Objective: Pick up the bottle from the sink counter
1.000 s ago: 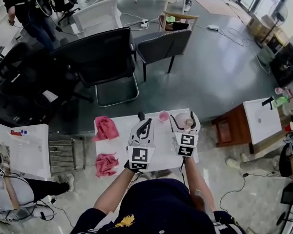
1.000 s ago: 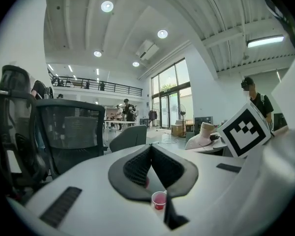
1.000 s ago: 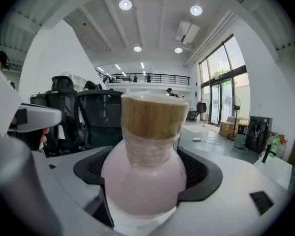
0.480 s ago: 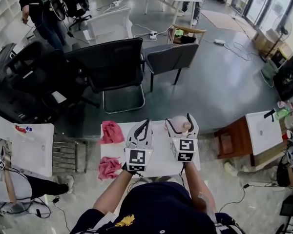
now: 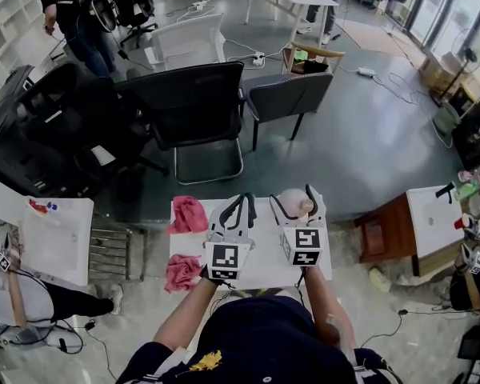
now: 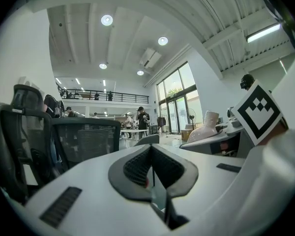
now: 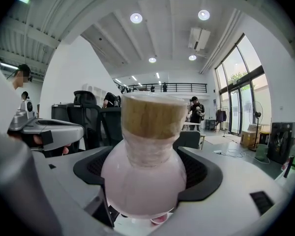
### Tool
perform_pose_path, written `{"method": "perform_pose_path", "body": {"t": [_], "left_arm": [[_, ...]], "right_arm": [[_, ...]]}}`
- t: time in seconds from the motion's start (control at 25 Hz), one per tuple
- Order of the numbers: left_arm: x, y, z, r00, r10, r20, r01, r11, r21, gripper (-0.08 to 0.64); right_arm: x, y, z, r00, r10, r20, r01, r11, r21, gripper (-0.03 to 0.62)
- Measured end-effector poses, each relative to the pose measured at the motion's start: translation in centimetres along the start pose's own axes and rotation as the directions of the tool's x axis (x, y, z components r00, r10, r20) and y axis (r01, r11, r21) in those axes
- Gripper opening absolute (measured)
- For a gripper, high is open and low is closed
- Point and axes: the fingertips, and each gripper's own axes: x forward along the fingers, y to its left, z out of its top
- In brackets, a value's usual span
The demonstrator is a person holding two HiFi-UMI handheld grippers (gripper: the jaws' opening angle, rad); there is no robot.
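Observation:
A pink round-bellied bottle (image 7: 143, 176) with a cork-coloured top is clamped between the black pads of my right gripper (image 7: 147, 181), which is shut on its belly. In the head view the bottle (image 5: 294, 202) shows between the right gripper's (image 5: 298, 204) fingers, above the far side of the small white table (image 5: 264, 256). My left gripper (image 5: 238, 207) is level with it on the left. Its pads (image 6: 137, 167) meet with nothing between them. From the left gripper view the bottle (image 6: 206, 127) appears off to the right.
Two red cloths (image 5: 189, 214) (image 5: 182, 272) lie on the table's left side. Black office chairs (image 5: 194, 102) stand beyond the table. A white sink counter (image 5: 432, 214) on a wooden stand is at the right. People stand farther back in the room.
Both grippers have risen a little and stay side by side, the bottle still held. The small pink cup seen by the bottle a second ago is now hidden.

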Motion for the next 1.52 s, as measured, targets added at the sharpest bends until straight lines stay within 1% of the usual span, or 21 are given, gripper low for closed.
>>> {"method": "perform_pose_path", "body": {"t": [0.44,0.72,0.84,1.2,1.4,1.52], "left_arm": [[-0.9,0.6,-0.3,1.000,-0.004,-0.005,0.004,1.000,-0.004,0.018],[-1.1,0.8,-0.6,1.000,0.007,-0.004,-0.007,1.000,-0.007,0.018],[-1.2,0.7,-0.6,1.000,0.011,-0.004,-0.011,1.000,-0.008,0.018],[-1.7,1.6,-0.4,0.999,0.036,-0.004,-0.036,0.999,-0.005,0.018],[-1.8,1.2,-0.3,1.000,0.028,-0.005,-0.028,1.000,-0.004,0.018],[-1.8,1.6,-0.4,0.999,0.041,-0.007,-0.041,0.999,0.003,0.018]], "right_arm": [[-0.7,1.8,0.7,1.000,0.023,0.007,-0.023,1.000,0.005,0.431],[-1.4,3.1,2.1,0.998,0.061,0.034,-0.060,0.998,-0.019,0.431],[-1.8,3.6,2.9,0.996,0.078,0.043,-0.078,0.997,-0.012,0.431],[-2.3,3.4,3.1,0.996,0.075,0.055,-0.074,0.997,-0.024,0.431],[-2.7,3.3,3.1,0.996,0.079,0.051,-0.078,0.997,-0.022,0.431],[-2.4,3.6,3.2,0.994,0.096,0.054,-0.095,0.995,-0.021,0.431]]}}
